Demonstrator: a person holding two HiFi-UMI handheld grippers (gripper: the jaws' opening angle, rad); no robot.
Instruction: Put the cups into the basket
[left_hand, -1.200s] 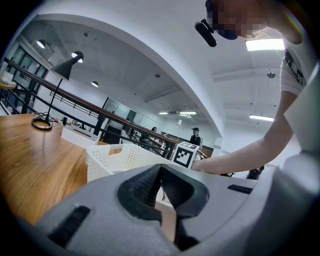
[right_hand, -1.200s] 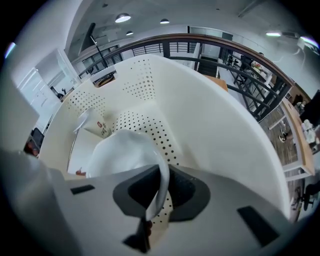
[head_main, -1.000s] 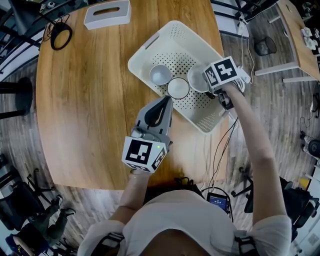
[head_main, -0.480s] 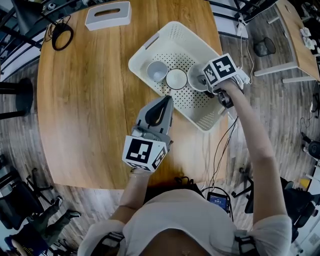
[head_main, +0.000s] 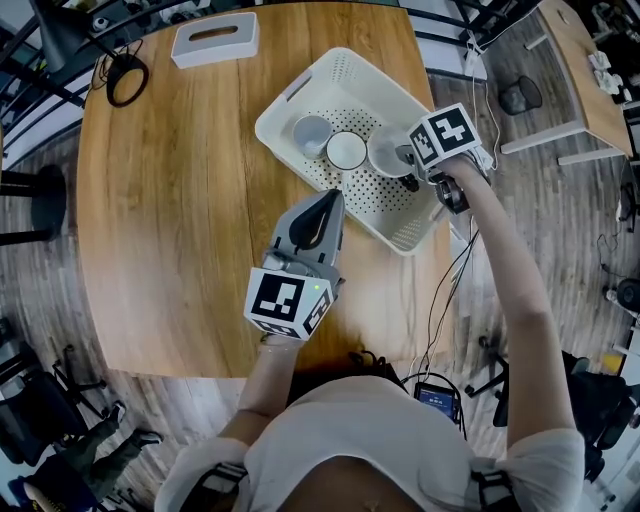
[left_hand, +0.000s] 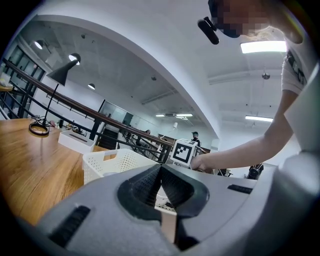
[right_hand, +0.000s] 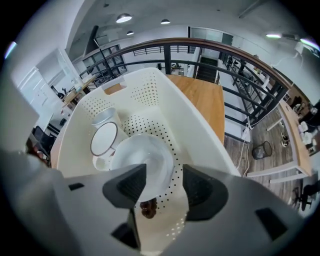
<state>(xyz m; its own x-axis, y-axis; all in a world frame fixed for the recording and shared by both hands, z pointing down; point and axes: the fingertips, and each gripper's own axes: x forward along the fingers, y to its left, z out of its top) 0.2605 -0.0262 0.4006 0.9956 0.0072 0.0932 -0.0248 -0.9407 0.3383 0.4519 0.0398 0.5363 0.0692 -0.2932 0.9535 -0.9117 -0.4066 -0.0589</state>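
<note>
Three cups (head_main: 346, 150) sit in the basket (head_main: 345, 70); right claw (right_hand: 159, 182), just opened, hangs empty above; left claw (left_hand: 161, 167) clenched.

Person wears a white short-sleeved shirt (head_main: 350, 440); left gripper (head_main: 332, 200) and right gripper (right_hand: 161, 187) are grey, black-padded, with black-and-white marker cubes (head_main: 288, 303).

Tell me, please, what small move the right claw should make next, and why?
Probably lift the right claw straight up out of the basket. Its jaws have just been opening and stand apart, pressing on nothing; the cup below them rests on the basket floor beside two other cups, so all three seem placed.
</note>
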